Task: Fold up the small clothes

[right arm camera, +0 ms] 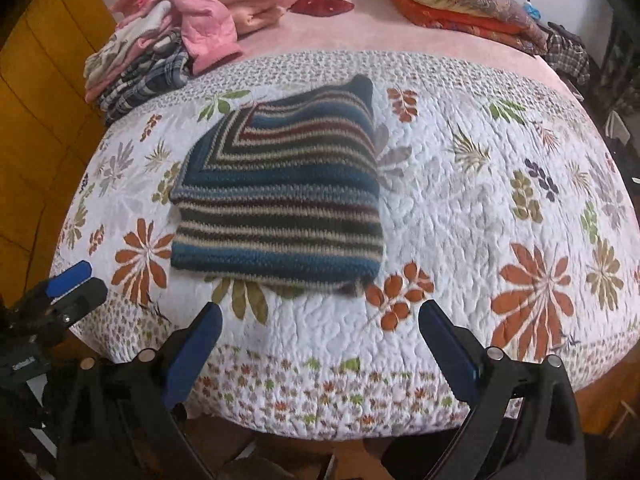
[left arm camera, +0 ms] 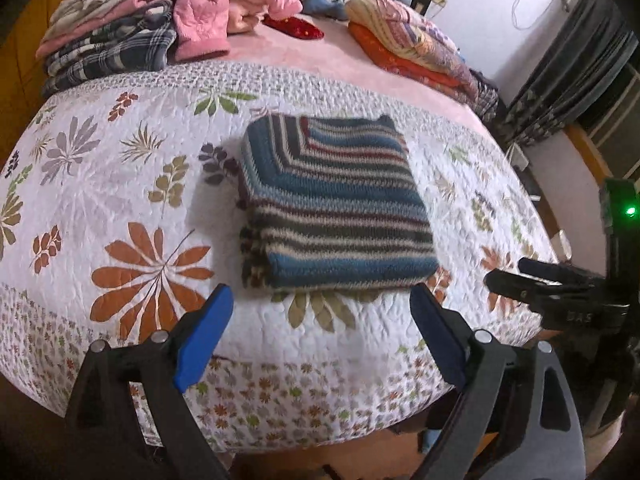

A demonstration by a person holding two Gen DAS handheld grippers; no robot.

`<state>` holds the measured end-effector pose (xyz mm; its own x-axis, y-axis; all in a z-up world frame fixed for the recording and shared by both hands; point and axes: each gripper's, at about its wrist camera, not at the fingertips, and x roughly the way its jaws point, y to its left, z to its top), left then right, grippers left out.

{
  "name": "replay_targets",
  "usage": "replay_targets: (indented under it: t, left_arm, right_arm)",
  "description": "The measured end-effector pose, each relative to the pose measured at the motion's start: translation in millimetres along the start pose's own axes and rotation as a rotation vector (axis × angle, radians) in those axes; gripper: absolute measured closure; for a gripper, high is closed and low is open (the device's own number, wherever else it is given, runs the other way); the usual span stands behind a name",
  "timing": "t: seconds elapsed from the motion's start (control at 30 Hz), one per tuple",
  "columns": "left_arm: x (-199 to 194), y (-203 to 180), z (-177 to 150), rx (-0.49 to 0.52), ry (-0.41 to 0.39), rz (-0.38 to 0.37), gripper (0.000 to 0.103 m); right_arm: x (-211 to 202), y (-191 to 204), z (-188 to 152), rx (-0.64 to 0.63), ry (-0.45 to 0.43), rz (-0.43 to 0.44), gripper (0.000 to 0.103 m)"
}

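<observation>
Striped knit sweater (left arm camera: 332,204) folded into a thick, near-square bundle, lying flat on the floral quilt (left arm camera: 120,184) near the front edge of the bed, roughly midway between its left and right sides. Layers stacked evenly at the near edge; 1 dark corner poking up at the far right of the bundle. Looks finished as a fold, judging by its compact shape.

Left tongs (left arm camera: 320,328) spread wide, blue pads well apart, gripping nothing, held just short of the sweater's near edge over the quilt's front border. Right tongs (right arm camera: 320,336) likewise wide open and empty, also hovering at the front edge of the bed, a little short of the bundle. Neither touching the garment.

Toward the far left corner of the bed: a stack of folded clothes (left arm camera: 108,36), plaid and floral pieces among them, with a pink quilted jacket (left arm camera: 224,4) slumped loosely against it and apparently not folded. At the far right corner, folded blankets (left arm camera: 416,36) in orange and patterned fabric.

Probable remainder: moving the striped bundle to the stack, then dealing with the pink jacket and any loose pieces behind it. Count of garments left unclear from here.
</observation>
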<state>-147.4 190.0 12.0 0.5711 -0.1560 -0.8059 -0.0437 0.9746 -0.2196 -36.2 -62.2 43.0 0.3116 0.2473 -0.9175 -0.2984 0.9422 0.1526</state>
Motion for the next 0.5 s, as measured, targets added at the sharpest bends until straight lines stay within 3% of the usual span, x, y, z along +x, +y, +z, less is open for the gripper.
replay_targets:
  t: [0.2,0.5]
  left_arm:
    - [6,1,-8,-0.002,0.038,0.038,0.013]
    - [4,-6,-9,0.012,0.021,0.073,0.012]
  right_arm:
    - [-2,3,-12,-0.007,-0.009,-0.023,0.004]
    - [1,6,-13,-0.013,-0.002,-0.023,0.004]
